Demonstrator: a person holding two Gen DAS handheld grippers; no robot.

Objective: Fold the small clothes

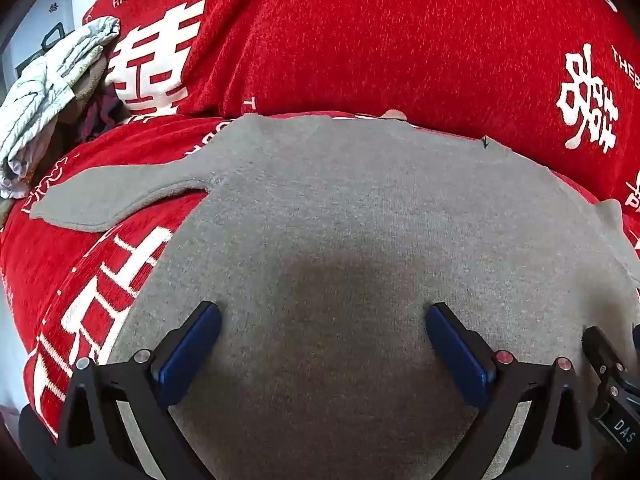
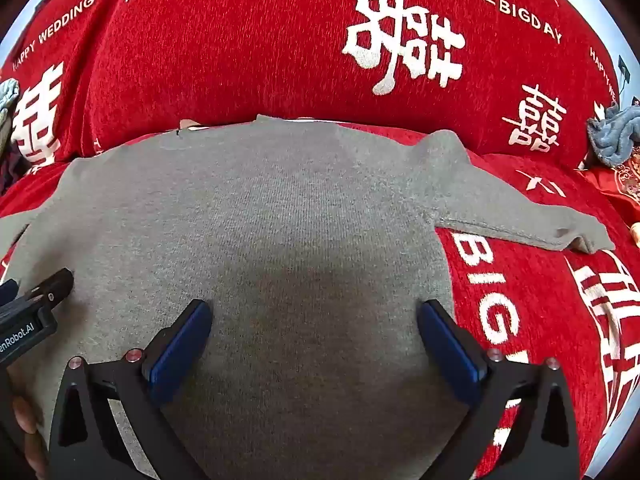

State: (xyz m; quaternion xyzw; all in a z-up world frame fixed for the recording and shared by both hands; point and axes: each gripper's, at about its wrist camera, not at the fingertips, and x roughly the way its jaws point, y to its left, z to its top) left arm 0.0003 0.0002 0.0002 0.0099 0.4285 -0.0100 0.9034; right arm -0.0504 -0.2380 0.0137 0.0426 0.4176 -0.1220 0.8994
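Observation:
A small grey knit sweater (image 1: 340,208) lies flat on a red sofa cover, neck toward the backrest. Its left sleeve (image 1: 116,196) spreads out to the left; its right sleeve (image 2: 520,212) spreads out to the right. My left gripper (image 1: 322,316) is open, its blue pads just above the sweater's lower body, holding nothing. My right gripper (image 2: 314,312) is open too, over the sweater (image 2: 280,208) near its right side seam. Each gripper shows at the edge of the other's view: the right one (image 1: 604,356), the left one (image 2: 48,288).
The red sofa cover (image 1: 400,40) with white lettering rises into a backrest behind the sweater. A pile of light striped clothes (image 1: 52,88) lies at the far left. A blue-grey cloth (image 2: 616,132) lies at the far right.

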